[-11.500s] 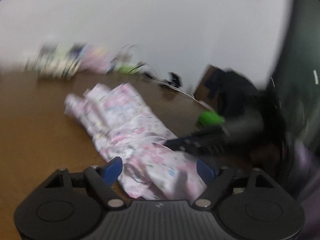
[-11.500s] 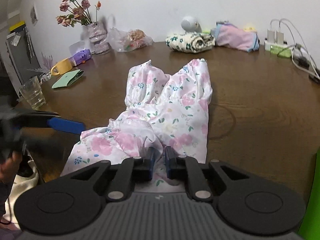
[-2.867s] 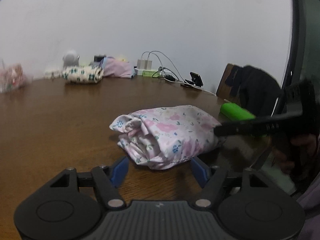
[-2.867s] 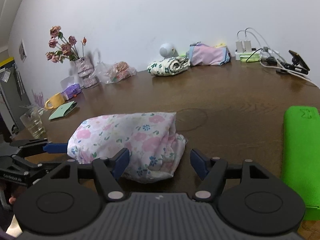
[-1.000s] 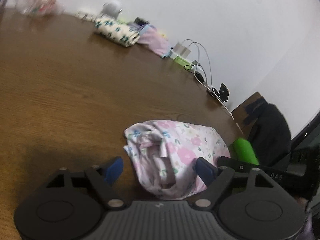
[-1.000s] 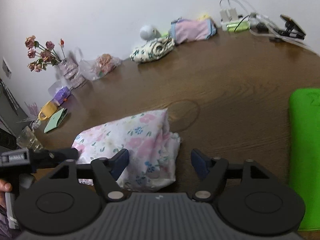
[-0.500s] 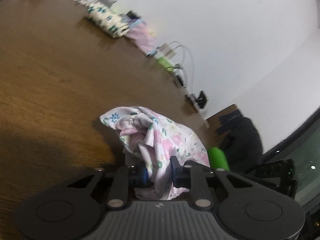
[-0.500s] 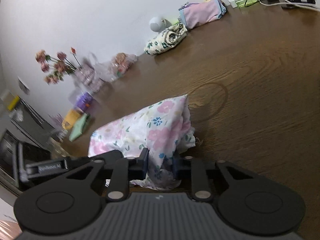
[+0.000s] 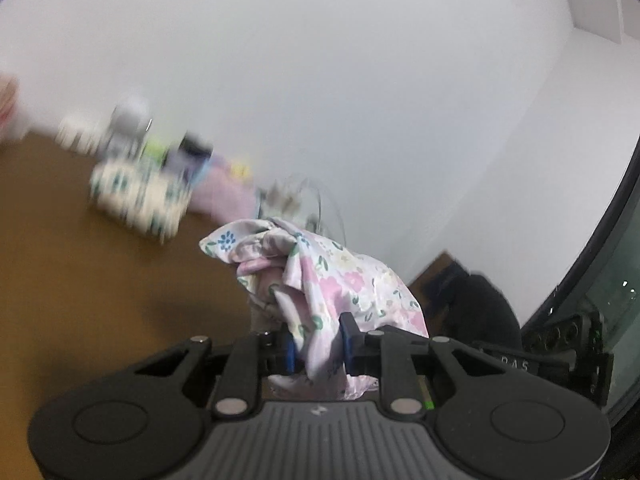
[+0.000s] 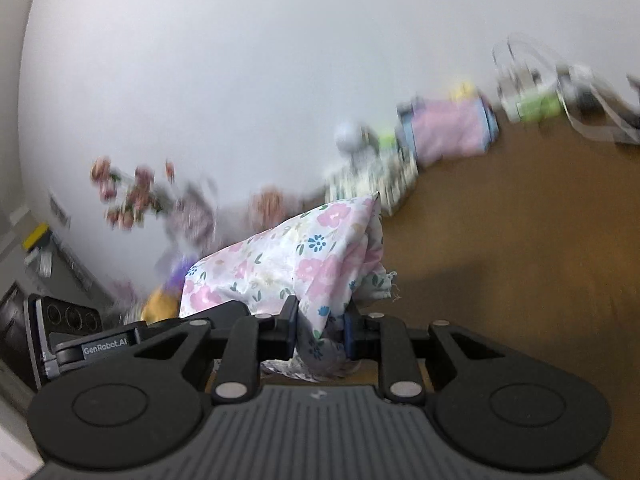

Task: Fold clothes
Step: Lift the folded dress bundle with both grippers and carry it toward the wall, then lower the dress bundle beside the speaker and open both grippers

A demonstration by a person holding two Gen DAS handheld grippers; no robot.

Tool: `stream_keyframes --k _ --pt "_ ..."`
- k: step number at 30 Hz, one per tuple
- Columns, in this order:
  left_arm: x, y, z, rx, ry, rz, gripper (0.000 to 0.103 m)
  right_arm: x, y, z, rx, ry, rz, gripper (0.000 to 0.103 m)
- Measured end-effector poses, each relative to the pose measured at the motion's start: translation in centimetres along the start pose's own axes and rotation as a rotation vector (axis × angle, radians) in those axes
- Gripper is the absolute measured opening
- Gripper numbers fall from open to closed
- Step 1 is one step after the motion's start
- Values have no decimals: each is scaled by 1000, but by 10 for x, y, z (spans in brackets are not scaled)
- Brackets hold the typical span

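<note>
Two claws, left claw (image 9: 318, 346) and right claw (image 10: 320, 334), pinch folded garment (image 10: 288, 264), slung lengthwise between

Left gripper (image 9: 318, 347) tilts upward, jaws pinched nearly together on the bundle (image 9: 320, 280). Right gripper (image 10: 320, 336) does likewise, clamped on the same bundle (image 10: 296, 260), with the left gripper's body at its nine o'clock.

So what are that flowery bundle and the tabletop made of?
The flowery bundle looks like thin, slightly glossy woven fabric: it creases sharply and a frayed thread shows at its edge. The tabletop looks like brown wood or wood veneer with a smooth finish, though blur hides any grain.
</note>
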State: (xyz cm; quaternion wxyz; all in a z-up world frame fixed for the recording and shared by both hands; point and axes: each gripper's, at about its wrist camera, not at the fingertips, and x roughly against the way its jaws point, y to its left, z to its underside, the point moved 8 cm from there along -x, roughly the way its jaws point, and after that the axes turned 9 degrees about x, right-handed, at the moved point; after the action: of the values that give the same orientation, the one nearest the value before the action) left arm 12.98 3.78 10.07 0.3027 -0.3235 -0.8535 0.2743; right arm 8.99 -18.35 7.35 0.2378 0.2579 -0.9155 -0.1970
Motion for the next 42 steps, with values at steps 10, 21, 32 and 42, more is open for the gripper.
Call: stream_keyframes --k 10,21,32,42 --pt "-116 93 -186 -33 42 -59 23 -165 -43 -143 -162 -89 85 21" --pt "-217 249 -198 139 -8 -108 46 -316 -97 -108 -191 35 250 27" --pt "-200 231 -174 166 -95 -233 42 -335 -121 -119 -43 72 239 42" --pt "-171 215 -178 146 -168 -191 67 -293 -126 -148 11 -5 211 53"
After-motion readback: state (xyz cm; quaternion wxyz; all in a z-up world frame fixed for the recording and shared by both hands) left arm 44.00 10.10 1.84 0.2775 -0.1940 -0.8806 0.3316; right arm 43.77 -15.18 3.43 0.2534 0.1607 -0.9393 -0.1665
